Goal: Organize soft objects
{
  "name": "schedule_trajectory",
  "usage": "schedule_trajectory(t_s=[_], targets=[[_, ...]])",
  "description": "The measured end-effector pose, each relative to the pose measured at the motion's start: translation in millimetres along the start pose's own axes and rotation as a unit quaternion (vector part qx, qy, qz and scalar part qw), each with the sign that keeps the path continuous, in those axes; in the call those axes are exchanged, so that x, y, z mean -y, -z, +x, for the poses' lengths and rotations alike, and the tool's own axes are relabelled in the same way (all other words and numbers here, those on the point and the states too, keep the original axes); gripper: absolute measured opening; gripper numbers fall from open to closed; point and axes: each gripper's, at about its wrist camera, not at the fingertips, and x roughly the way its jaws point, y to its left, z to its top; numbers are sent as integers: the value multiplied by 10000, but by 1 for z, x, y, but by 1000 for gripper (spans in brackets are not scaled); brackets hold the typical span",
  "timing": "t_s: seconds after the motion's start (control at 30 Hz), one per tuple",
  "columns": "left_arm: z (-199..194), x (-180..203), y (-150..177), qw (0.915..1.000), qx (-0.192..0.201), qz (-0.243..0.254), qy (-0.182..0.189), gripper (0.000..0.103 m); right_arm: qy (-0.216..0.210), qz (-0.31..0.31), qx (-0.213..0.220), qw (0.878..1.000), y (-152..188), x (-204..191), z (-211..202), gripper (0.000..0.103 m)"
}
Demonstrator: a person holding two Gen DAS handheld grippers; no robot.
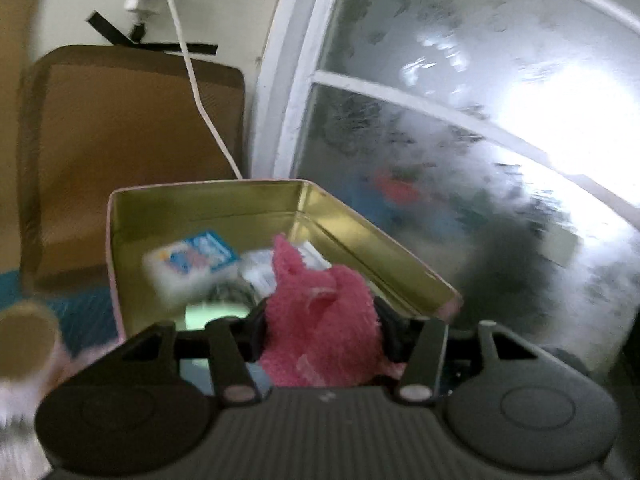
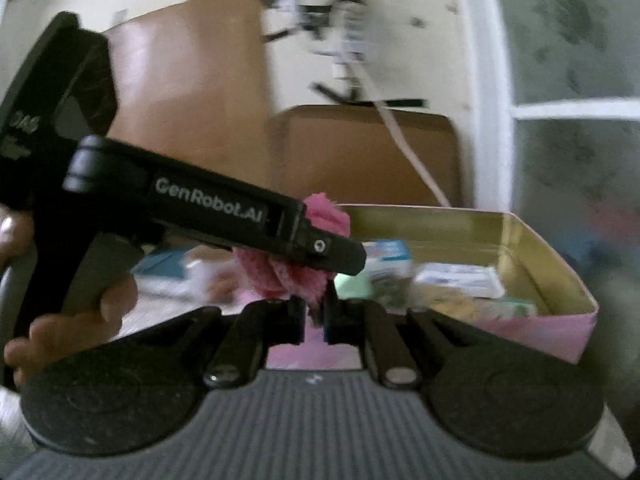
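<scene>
At nine o'clock in the left wrist view a blurred cardboard roll (image 1: 26,340) stands on a teal mat (image 1: 80,312), just beside the open tin box (image 1: 200,196). Behind them, at ten o'clock, a brown cushion (image 1: 132,152) leans on the wall, and a white cable (image 1: 188,68) hangs down across it toward the tin's far rim. At six o'clock the left gripper (image 1: 320,332) is clenched on the pink plush toy (image 1: 316,320), which bulges up between its fingers and sits in front of the tin's near edge. The hold looks meant to carry the toy over the rim and drop it inside. The tin already holds a blue-and-white packet (image 1: 192,264) and other blurred packs, so free floor space is scarce. From one to four o'clock a frosted window (image 1: 460,140) fills the frame.

In the right wrist view the person's hand (image 2: 72,320) wraps the left tool's handle at eight o'clock, and that tool's black body crosses the middle, hiding much of the toy (image 2: 296,276). At six o'clock the right gripper (image 2: 314,316) has its fingers nearly together on a hanging pink tuft, seemingly pinching it to steady or tuck the toy. At three o'clock lies the tin (image 2: 552,264), its contents crowded toward the near wall.
</scene>
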Motion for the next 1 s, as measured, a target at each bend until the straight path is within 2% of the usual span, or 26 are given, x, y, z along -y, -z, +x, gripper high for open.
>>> schedule_trajectory(t_s=[0.07, 0.1, 0.13, 0.17, 0.2, 0.27, 0.33, 0.5, 0.63, 0.73, 0.83, 1.0], targets=[[36, -7, -17, 9991, -243, -167, -320, 68, 229, 164, -136, 9995, -12, 16, 24, 13], [54, -12, -23, 9966, -391, -316, -645, 73, 372, 175, -247, 9988, -17, 22, 41, 16], [64, -18, -26, 9936, -481, -484, -900, 73, 517, 126, -391, 9978, -21, 26, 58, 16], [69, -24, -27, 9913, -542, -677, -988, 73, 699, 53, -502, 9963, -20, 30, 70, 24], [69, -31, -27, 9899, -563, -922, -921, 73, 960, 9, -614, 9935, -20, 34, 83, 36], [54, -38, -21, 9907, -421, -1099, -688, 73, 1111, 99, -755, 9909, -20, 40, 88, 37], [37, -38, -14, 9919, -286, -941, -804, 75, 970, 211, -544, 9936, -16, 39, 71, 41], [-12, -35, 10, 9915, -66, -700, -1095, 77, 1038, 434, -31, 9936, 3, 18, 20, 41], [-53, -29, 36, 9894, 64, -689, -1277, 89, 978, 1095, 299, 9887, 20, 0, -20, 42], [-85, -19, 58, 9876, 248, -468, -1480, 96, 842, 1547, 238, 9841, 33, -11, -37, 42], [-104, -8, 78, 9829, 346, -156, -1802, 103, 815, 1681, 15, 9824, 46, -24, -48, 43], [-118, 0, 100, 9765, 173, 47, -2147, 103, 609, 1809, -339, 9810, 59, -39, -50, 43]])
